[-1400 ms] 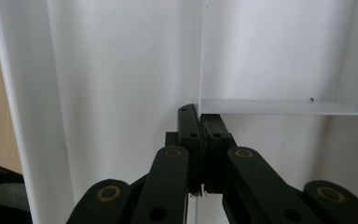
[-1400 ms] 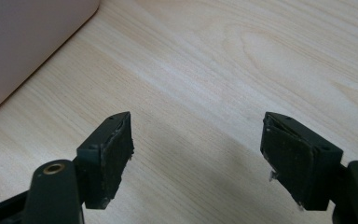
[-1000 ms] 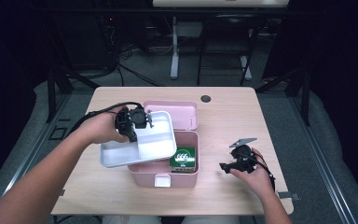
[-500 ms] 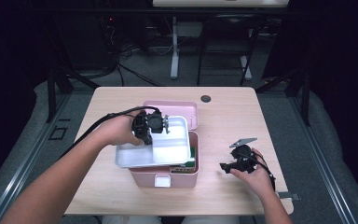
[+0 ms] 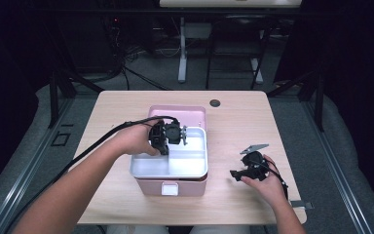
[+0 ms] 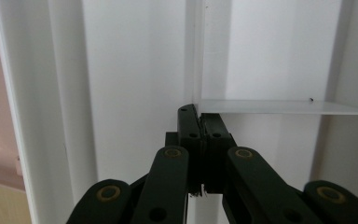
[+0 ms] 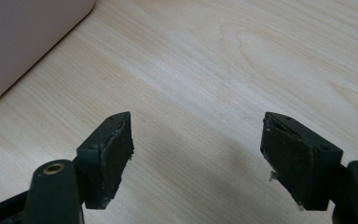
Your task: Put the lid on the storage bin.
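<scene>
A white divided tray (image 5: 187,165) sits level on top of the pink box (image 5: 175,187), whose open lid (image 5: 177,113) lies behind it. My left gripper (image 5: 177,135) is over the tray's back part, shut on the tray's inner divider wall (image 6: 284,106). In the left gripper view the jaws (image 6: 200,116) are closed together on that thin white wall, with the tray floor (image 6: 135,70) behind. My right gripper (image 5: 236,174) rests low over the table right of the box, open, with bare wood between its fingers (image 7: 198,154). The box's contents are hidden under the tray.
A small black round disc (image 5: 215,103) lies on the wooden table (image 5: 253,122) behind the box. The pink box side (image 7: 23,37) stands to the upper left in the right gripper view. Cables trail from both grippers.
My left gripper carried the tray from a tilted hold left of the box rightward and down onto the box, covering the green item inside. The right gripper stayed put.
</scene>
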A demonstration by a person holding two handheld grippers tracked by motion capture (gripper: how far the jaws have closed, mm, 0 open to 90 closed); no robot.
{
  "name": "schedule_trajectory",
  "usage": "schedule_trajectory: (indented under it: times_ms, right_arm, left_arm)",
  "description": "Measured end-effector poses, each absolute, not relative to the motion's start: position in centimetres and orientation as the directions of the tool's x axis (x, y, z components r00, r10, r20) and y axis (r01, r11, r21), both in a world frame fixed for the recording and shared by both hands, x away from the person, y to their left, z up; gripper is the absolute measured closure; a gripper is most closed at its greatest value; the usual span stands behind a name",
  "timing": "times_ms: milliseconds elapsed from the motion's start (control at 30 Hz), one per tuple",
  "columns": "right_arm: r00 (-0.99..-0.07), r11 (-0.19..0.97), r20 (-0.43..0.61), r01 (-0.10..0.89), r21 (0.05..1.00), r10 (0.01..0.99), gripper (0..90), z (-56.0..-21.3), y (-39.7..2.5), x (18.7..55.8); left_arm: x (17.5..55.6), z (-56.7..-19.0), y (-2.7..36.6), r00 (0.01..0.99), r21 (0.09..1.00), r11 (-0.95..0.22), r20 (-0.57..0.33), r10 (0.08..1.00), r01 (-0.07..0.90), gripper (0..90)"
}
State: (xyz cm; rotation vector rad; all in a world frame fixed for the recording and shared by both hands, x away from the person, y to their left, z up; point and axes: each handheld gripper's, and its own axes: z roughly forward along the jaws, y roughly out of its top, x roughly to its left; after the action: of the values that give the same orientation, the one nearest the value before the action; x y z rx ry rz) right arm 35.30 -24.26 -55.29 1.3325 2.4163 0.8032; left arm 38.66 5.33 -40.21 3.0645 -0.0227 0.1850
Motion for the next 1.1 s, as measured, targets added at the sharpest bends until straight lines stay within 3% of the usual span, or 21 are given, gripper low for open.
schedule_trajectory:
  times_ms: [733, 1100]
  right_arm:
    - [-0.54, 0.421, 0.036, 0.693, 0.585, 0.841, 24.6, -55.3, -24.2, 35.3]
    - [-0.541, 0.425, 0.029, 0.69, 0.586, 0.84, 24.6, -55.4, -24.2, 35.3]
  left_arm:
    - [38.7, -42.4, 4.4, 0.995, 0.045, -0.999, 0.102, -0.021, -0.026, 89.1]
    - [38.9, -43.0, 5.0, 0.997, 0.086, -0.996, 0.073, 0.012, 0.006, 88.7]
